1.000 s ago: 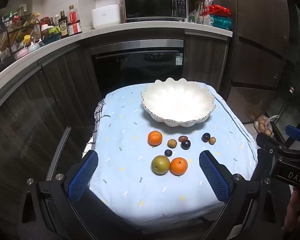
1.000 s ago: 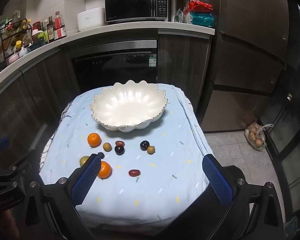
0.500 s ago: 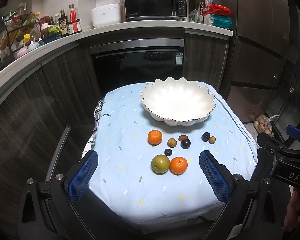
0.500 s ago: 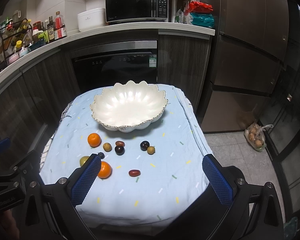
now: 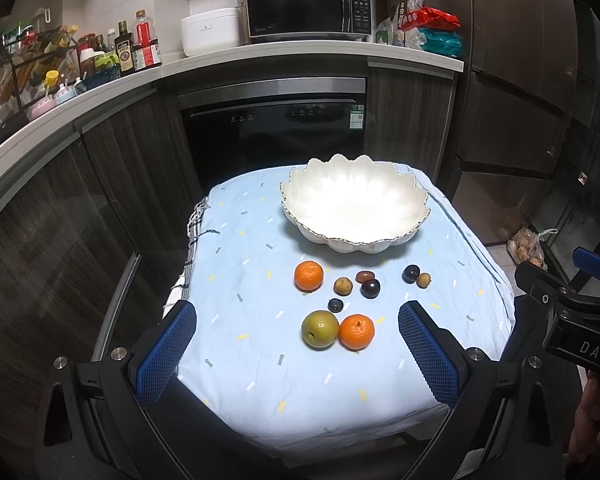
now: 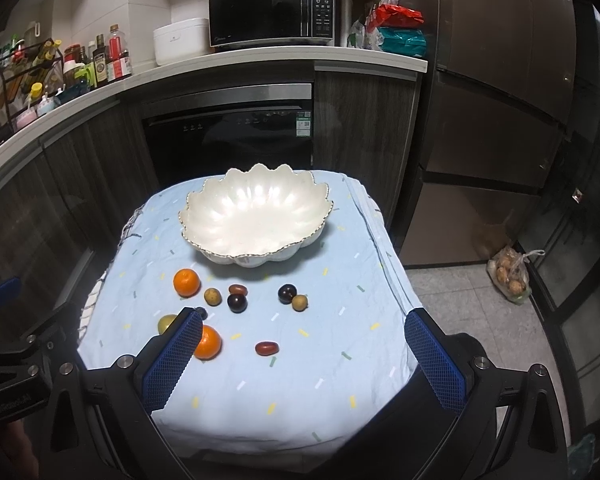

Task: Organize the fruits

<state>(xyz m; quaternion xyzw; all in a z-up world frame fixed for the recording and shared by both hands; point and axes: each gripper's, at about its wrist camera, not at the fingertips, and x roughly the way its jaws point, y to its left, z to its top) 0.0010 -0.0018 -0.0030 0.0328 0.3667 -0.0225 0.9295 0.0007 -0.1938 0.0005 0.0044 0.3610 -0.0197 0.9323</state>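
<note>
Both the left tongs [image 5: 296, 356] and right tongs [image 6: 304, 360] hang wide apart, holding nothing, over the near edge of the surface [image 6: 340, 392]. Fruits [image 5: 336, 330] lie clustered mid-cloth, just before the bowl [image 5: 354, 208] near the far edge.

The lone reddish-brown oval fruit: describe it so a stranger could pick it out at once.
Start at the white scalloped ceramic bowl on the pale blue speckled tablecloth, then come toward the near edge, past the cluster of small fruits. The reddish-brown oval fruit lies alone, right of the nearer orange tangerine; it is glossy, elongated and touches nothing.
</note>
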